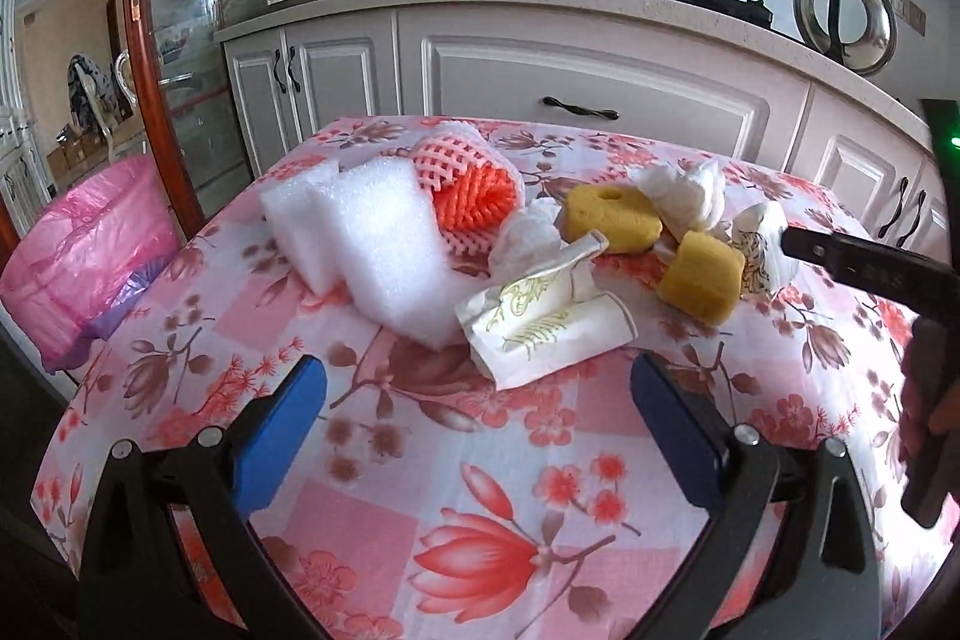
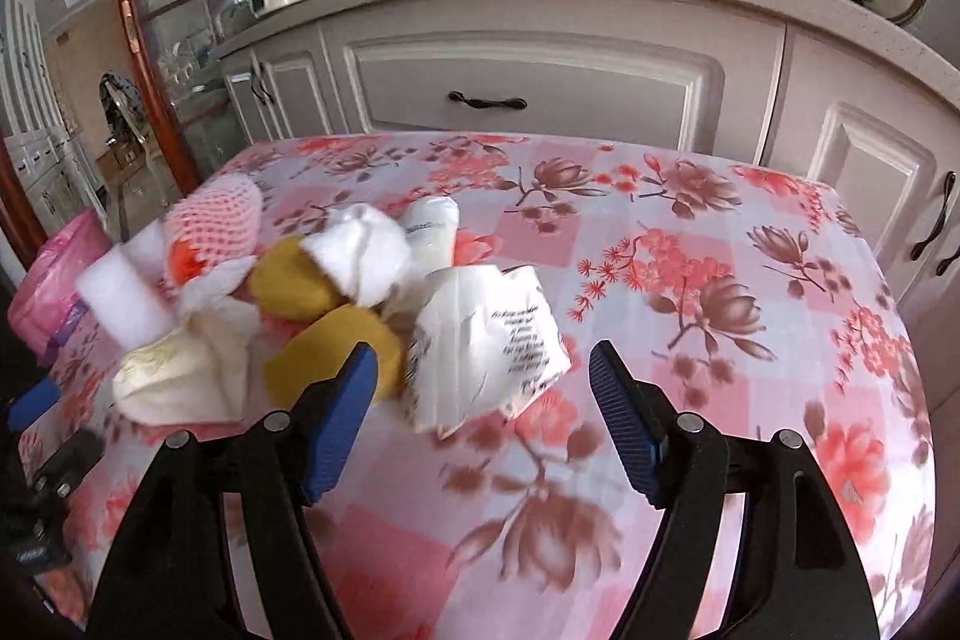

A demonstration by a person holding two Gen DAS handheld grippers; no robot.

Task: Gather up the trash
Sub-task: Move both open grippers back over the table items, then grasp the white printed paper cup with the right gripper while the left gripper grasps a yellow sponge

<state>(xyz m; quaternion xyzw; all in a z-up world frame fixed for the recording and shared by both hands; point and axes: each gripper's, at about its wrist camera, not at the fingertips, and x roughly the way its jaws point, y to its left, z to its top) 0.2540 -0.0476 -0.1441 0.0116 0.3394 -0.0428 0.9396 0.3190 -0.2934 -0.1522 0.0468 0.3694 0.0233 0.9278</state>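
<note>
A heap of trash lies on the flowered tablecloth [image 1: 480, 460]. It holds white foam sheets [image 1: 372, 244], a pink and orange foam net [image 1: 474, 184], two yellow sponges [image 1: 702, 277], crumpled tissues [image 1: 684, 193] and crushed paper cups [image 1: 546, 316]. My left gripper [image 1: 480, 388] is open and empty, just short of the nearest crushed cup. My right gripper [image 2: 483, 370] is open, with a crushed printed paper cup [image 2: 486, 334] between its jaws, not squeezed. A yellow sponge [image 2: 336, 346] sits by its left finger. The right gripper shows in the left wrist view [image 1: 840, 262].
A bin lined with a pink bag [image 1: 90, 244] stands left of the table, below its edge; it also shows in the right wrist view [image 2: 54, 280]. White kitchen cabinets [image 1: 600, 100] stand close behind the table. A wooden glass door [image 1: 174, 40] is at the left.
</note>
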